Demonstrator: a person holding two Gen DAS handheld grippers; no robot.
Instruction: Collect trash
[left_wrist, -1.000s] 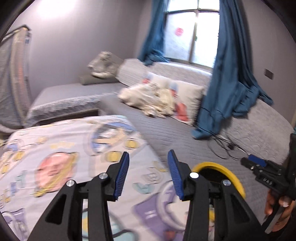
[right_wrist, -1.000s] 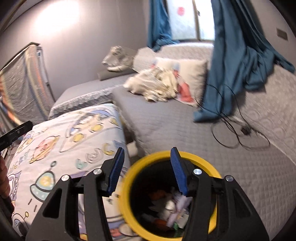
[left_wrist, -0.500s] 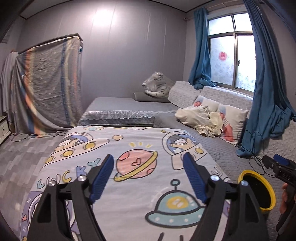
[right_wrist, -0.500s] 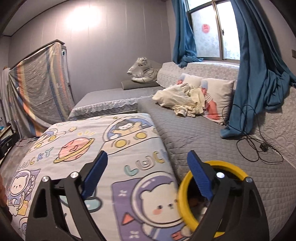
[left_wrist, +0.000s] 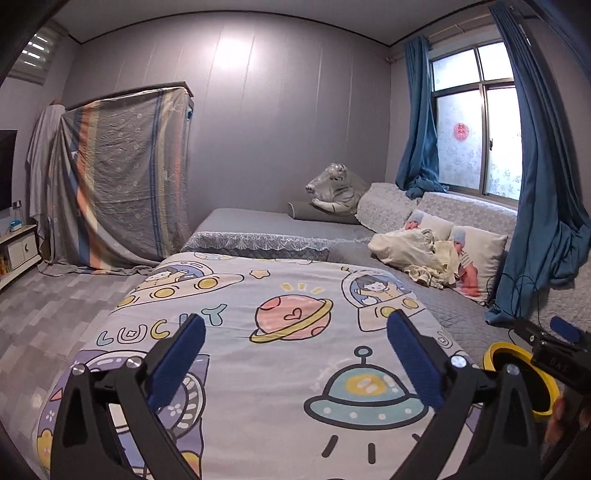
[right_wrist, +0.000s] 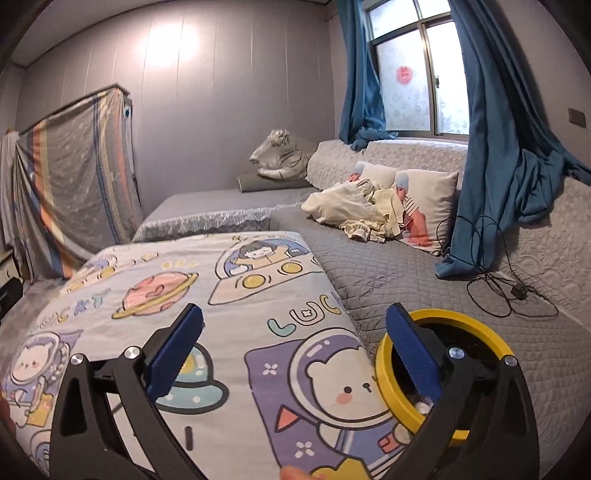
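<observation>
A black bin with a yellow rim (right_wrist: 441, 317) stands against the side of the bed, low on the right in the right wrist view; a finger hides most of its inside. In the left wrist view the bin (left_wrist: 496, 350) shows at the far right edge. My right gripper (right_wrist: 294, 315) hangs over the cartoon space blanket (right_wrist: 236, 295), its jaws opening wide with nothing between them. My left gripper (left_wrist: 295, 325) is above the same blanket (left_wrist: 288, 369), jaws also opening and empty. I see no loose trash on the blanket.
A grey quilted mattress (right_wrist: 406, 266) runs along the right, with a black cable (right_wrist: 498, 291), pillows and a cream cloth (right_wrist: 354, 210) on it. Blue curtains (right_wrist: 498, 147) hang by the window. A cloth-draped cabinet (left_wrist: 118, 177) and tiled floor (left_wrist: 55, 314) lie to the left.
Both views have swung away from the bin toward the blanket, so the bin slid to the right edge. Both pairs of jaws have spread much wider.
</observation>
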